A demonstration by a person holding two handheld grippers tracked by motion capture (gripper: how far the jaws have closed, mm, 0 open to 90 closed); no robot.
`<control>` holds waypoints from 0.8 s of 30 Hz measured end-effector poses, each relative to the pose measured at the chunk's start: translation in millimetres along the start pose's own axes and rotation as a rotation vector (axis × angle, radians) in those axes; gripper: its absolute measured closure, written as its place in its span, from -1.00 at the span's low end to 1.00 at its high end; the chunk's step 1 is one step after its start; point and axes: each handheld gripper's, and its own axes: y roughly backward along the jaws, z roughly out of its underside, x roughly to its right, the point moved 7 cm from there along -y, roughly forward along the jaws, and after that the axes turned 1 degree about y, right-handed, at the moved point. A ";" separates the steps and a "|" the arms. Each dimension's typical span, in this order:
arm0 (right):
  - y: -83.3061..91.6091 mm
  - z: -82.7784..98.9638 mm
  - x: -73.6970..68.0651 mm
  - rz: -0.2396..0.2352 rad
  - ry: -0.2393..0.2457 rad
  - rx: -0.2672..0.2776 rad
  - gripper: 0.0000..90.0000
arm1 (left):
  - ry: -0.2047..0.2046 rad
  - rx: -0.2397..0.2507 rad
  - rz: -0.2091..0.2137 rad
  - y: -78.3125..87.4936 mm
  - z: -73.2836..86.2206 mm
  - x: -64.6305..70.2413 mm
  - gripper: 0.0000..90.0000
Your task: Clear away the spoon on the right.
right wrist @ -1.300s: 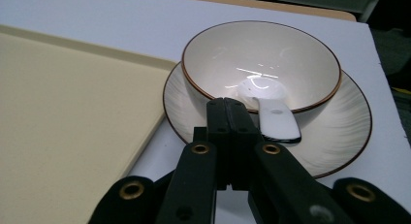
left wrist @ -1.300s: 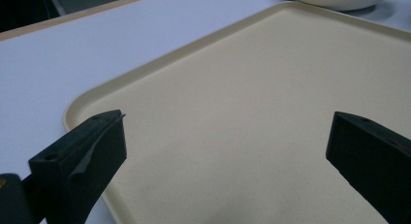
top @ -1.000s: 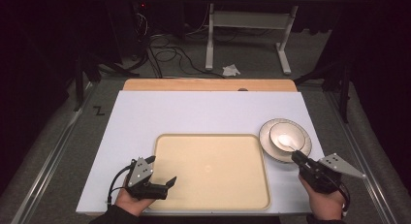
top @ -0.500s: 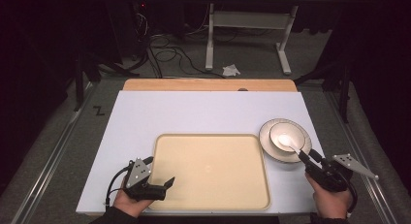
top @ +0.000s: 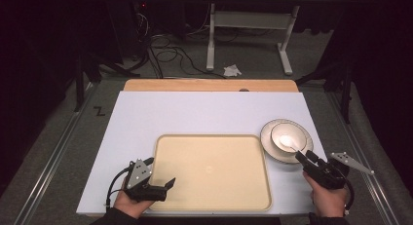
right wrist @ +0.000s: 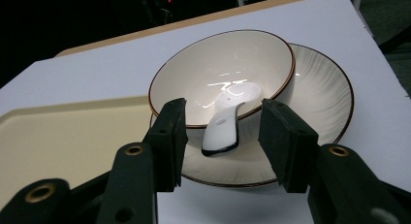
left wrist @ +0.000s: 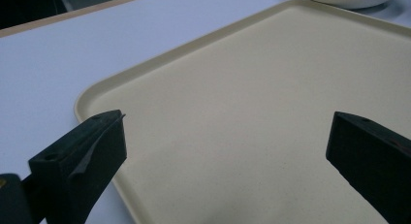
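White ceramic soup spoon point(right wrist: 224, 121) lies in the cream bowl with the dark rim point(right wrist: 218, 73), its handle sticking out over the near edge of that bowl toward you. The bowl sits on a cream ribbed plate with a dark rim point(right wrist: 324, 88), at the right side of the white table top point(top: 195, 113).

Your right gripper point(right wrist: 224, 141) has its jaws parted on either side of the spoon handle; they have just been opening, and the pads are not touching the handle, with a gap showing on both sides. In the high view the right gripper point(top: 303, 159) sits at the near edge of the plate point(top: 272, 154).

Your left gripper point(left wrist: 225, 151) has its jaws wide apart with nothing between them, hovering over the near left corner of the beige plastic tray point(left wrist: 271, 88). In the high view the left gripper point(top: 163, 183) is at the tray's point(top: 214, 166) near left corner. The tray lies just beside the plate, to its left.
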 end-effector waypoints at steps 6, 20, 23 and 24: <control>-2.7 1.7 4.5 -0.013 -0.014 -0.002 0.30 | 0.004 0.009 -0.005 1.9 -0.7 -0.7 -0.97; -6.8 3.1 5.6 -0.071 -0.102 -0.008 0.52 | -0.011 0.002 0.003 1.1 -0.4 1.6 -0.97; -6.7 1.6 4.0 -0.066 -0.083 -0.008 0.63 | -0.020 0.000 0.003 0.3 -0.4 2.3 -0.97; -6.9 1.4 3.9 -0.061 -0.073 -0.010 0.68 | -0.021 0.001 0.003 0.5 -0.5 2.4 -0.97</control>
